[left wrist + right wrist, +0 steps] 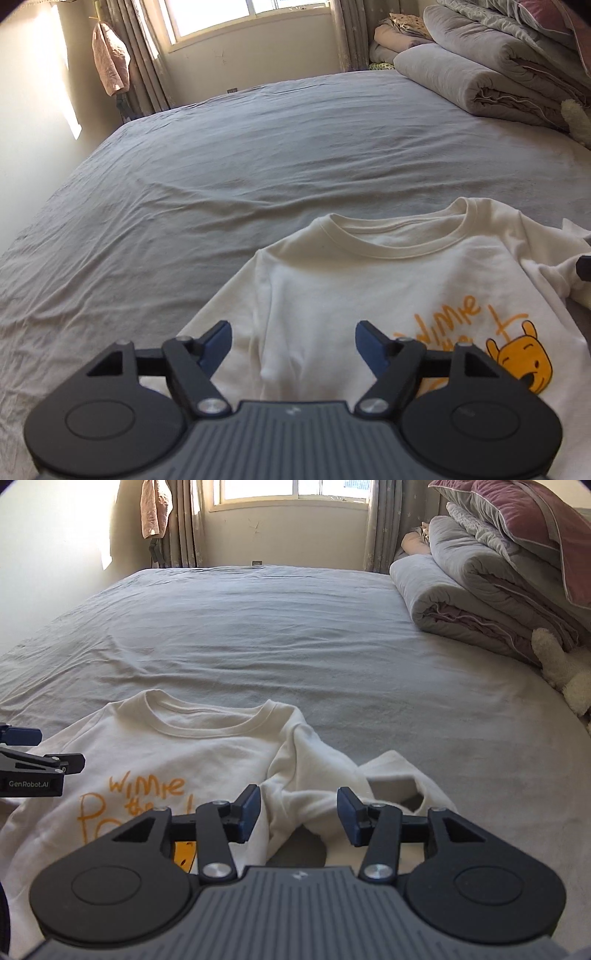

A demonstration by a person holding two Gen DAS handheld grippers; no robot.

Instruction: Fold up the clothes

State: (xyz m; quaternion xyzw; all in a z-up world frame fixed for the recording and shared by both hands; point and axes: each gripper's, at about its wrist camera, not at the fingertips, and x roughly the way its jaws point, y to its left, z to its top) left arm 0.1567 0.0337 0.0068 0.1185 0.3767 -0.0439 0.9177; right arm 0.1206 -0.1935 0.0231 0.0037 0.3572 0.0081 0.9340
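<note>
The cream sweatshirt (369,280) is lying face up on the near part of the grey bed (221,177), its neckline toward the window and its orange cartoon print (517,362) showing. I am judging the folding as barely started: the body is spread fairly flat, but no panel is lying doubled over that I can make out. On my right side the sleeve (332,786) is lying bunched and twisted beside the body, so it is needing straightening before any fold. I am holding my left gripper (293,341) just over the sweatshirt's left side with its jaws spread wide and nothing between them. My right gripper (298,812) is hovering over the crumpled sleeve, jaws likewise wide and empty. Whether either is touching the cloth, I cannot tell. Everything is still left to do: sleeves in, sides over, then the hem up.
</note>
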